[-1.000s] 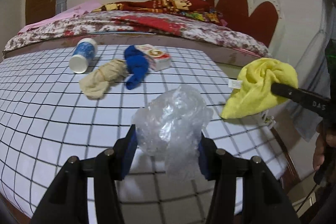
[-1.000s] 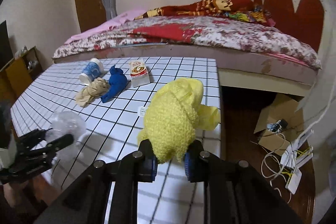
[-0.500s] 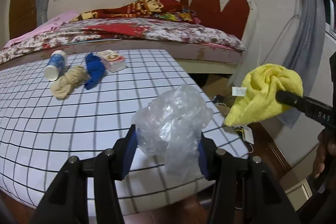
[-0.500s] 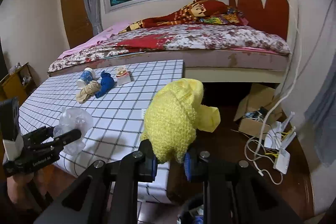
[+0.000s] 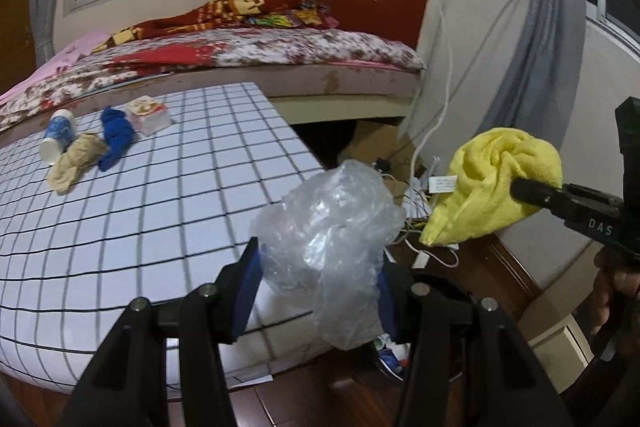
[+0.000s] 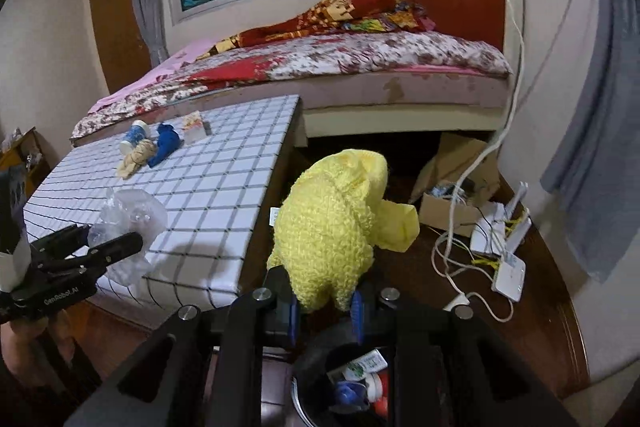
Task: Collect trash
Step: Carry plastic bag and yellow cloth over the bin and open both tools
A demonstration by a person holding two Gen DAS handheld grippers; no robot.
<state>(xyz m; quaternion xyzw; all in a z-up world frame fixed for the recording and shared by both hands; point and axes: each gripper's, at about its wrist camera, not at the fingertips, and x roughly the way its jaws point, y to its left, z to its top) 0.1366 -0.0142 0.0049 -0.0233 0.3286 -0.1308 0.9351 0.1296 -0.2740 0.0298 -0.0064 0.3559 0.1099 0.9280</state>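
Trash in hand, both grippers loaded and off the table.

Left wrist view: left gripper jaws closed partway on one crumpled clear plastic bag, blue pads pressing its sides, bag hanging past the corner of the grid-pattern table. A second ago the bag sat over the table top; now it's out past the edge with wood floor under it, so the carry to the bin is under way. Right gripper to the right of the table, clamped on one yellow cloth. Left on the table, far end in a cluster: one paper cup on its side, one beige cloth, one blue cloth, one small carton. Four items not yet collected.

Right wrist view: right gripper jaws nearly closed on the yellow cloth's lower end, well right of the table edge. Trash bin has come into frame directly below the cloth, already holding a few wrappers; count unclear. My read: the drop is next, cloth first since it's lined up. Left gripper sits at the table's near corner, not over the bin yet. Same four items visible at the far end.
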